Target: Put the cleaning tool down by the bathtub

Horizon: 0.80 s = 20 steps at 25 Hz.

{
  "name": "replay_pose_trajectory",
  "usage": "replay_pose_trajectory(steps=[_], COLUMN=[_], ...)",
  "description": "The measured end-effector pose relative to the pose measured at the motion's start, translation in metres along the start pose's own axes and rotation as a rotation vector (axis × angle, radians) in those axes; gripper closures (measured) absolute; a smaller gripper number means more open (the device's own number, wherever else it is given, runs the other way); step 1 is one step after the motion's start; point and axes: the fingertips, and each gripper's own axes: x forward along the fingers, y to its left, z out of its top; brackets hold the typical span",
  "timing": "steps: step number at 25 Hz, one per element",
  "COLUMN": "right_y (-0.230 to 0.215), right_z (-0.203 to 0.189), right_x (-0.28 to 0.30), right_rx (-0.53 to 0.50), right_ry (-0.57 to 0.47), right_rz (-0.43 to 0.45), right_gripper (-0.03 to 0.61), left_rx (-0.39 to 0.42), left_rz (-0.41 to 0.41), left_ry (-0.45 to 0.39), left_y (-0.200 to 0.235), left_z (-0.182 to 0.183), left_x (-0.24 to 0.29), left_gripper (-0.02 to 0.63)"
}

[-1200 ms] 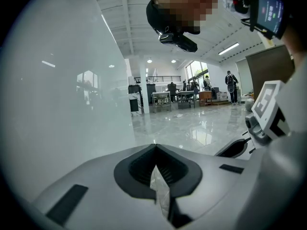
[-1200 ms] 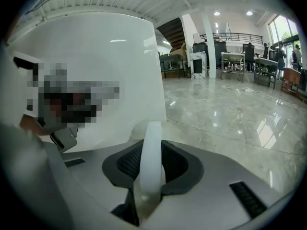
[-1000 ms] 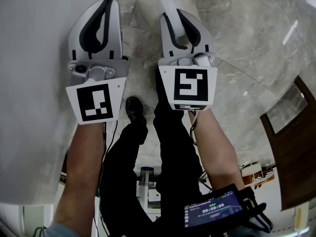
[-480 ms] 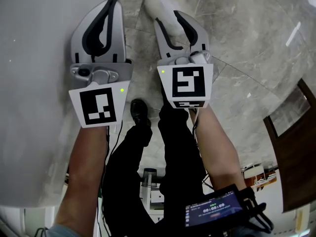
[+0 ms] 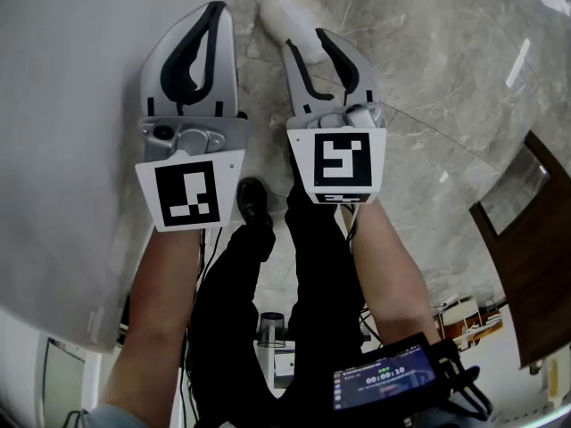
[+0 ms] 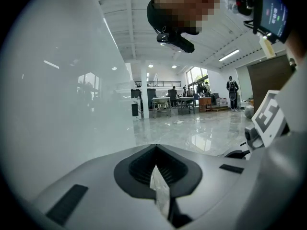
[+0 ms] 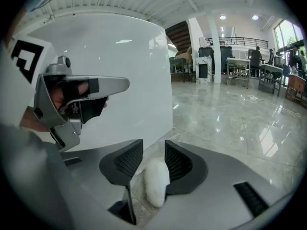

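The cleaning tool [image 5: 290,9], a white rounded pad, lies on the grey marble floor close to the white bathtub's wall [image 5: 71,87]. My right gripper [image 5: 308,41] hangs just above and behind it, open. Its jaws have just been opening wide, then easing a little closer, and they press on nothing. In the right gripper view the tool [image 7: 156,182] shows low between the spread jaws of the right gripper [image 7: 153,147], down on the floor beside the tub [image 7: 120,71]. My left gripper [image 5: 214,12] is shut and empty over the tub's side; its jaws [image 6: 155,150] meet in a seam.
The person's legs in black trousers and one black shoe [image 5: 250,199] stand under the grippers. A dark wooden panel [image 5: 535,248] is at the right. A small screen [image 5: 384,382] hangs at the bottom. Tables and people [image 6: 232,87] stand far off across the glossy floor [image 5: 446,78].
The right gripper's jaws have spread and let go of the white tool, which now lies on the floor beyond the fingertips. Both grippers have lifted a little. The left stays shut.
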Motion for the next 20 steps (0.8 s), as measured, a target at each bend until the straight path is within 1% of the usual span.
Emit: replay_pose_trajectory(steps=[6,10,13,16,20], right_y=[-0.002,-0.007,-0.011,-0.015,-0.023], right_z=[0.057,0.108,0.144,0.184,0.237], right_x=[-0.037,-0.066,-0.090,-0.118,-0.158], right_rx=[0.006,-0.037,-0.042,-0.045,-0.030], right_ry=[-0.060,-0.167,-0.209,-0.259,-0.345], right_rz=[-0.041,-0.063,-0.084,-0.104,-0.146], right_gripper=[0.423,0.426,0.431,0.459,0.520], left_rx=[0.017,0.003,0.009,0.010,0.018], left_rz=[-0.007,-0.003,-0.009,-0.007,-0.017], left_ry=[-0.037,-0.068,-0.091,-0.116,-0.150], left_y=[0.002,0.003,0.003,0.003,-0.001], left_z=[0.057,0.105,0.142,0.180,0.230], left_x=[-0.014,-0.023,-0.031,-0.039,-0.048], left_gripper=[0.600,0.600,0.600,0.600,0.600])
